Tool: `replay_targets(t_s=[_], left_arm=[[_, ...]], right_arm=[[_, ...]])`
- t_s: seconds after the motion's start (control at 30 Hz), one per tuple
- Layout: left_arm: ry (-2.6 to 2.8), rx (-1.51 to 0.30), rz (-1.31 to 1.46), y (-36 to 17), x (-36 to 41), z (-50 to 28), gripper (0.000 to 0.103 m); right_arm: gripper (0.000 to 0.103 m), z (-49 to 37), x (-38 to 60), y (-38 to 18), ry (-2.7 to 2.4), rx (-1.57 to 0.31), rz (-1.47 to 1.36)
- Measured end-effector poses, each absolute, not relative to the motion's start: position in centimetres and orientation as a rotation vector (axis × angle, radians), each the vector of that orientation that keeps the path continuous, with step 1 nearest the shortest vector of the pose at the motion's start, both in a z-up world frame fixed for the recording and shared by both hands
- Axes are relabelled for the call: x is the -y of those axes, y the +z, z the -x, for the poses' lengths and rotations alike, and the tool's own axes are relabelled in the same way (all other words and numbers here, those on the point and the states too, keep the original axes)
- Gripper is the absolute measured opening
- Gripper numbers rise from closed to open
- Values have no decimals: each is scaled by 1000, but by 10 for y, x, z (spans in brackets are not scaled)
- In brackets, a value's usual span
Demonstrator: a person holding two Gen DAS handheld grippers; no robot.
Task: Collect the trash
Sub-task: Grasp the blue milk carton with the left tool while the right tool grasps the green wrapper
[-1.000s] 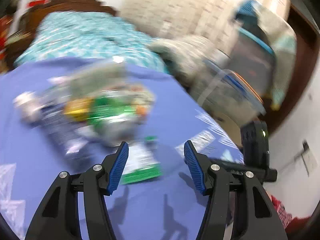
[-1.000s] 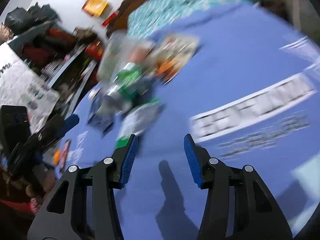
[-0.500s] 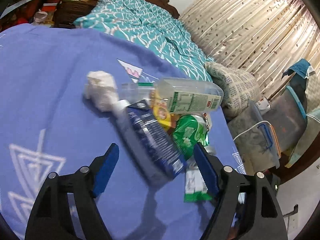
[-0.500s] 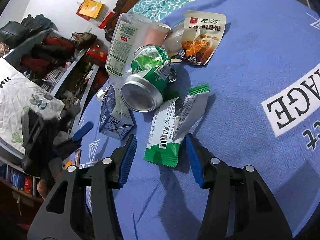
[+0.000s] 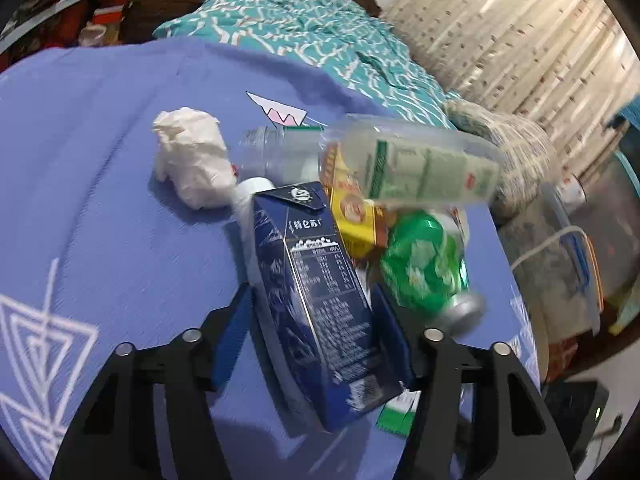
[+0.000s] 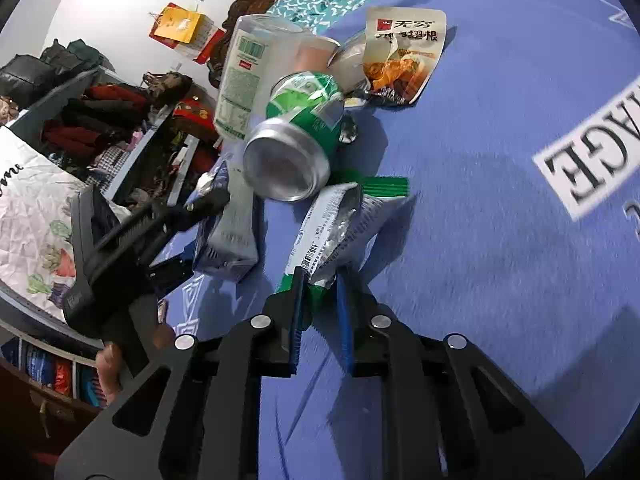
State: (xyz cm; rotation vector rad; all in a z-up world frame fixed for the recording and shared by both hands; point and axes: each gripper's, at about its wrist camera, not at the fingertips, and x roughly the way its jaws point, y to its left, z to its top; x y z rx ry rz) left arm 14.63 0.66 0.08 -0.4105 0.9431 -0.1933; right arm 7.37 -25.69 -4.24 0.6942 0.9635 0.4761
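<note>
Carton, can, perhaps two wrappers

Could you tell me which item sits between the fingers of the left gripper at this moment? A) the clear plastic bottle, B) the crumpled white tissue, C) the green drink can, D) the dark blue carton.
D: in the left wrist view the dark blue carton lies between the closing blue fingers of the left gripper, while the can, tissue and bottle lie beyond them.
</note>
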Motion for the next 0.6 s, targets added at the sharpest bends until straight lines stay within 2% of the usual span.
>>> replay_targets(t_s=[0.17, 0.37, 0.6], left_arm=[[-248, -944, 381, 5, -15, -100, 52], [-332, -947, 331, 8, -11, -50, 52], [-483, -942, 265, 14, 23, -28, 51]], right_arm=[[17, -46, 266, -36, 481, -946, -683], [17, -2, 280, -19, 390, -880, -536], [16, 30, 289, -3, 310, -814, -425]])
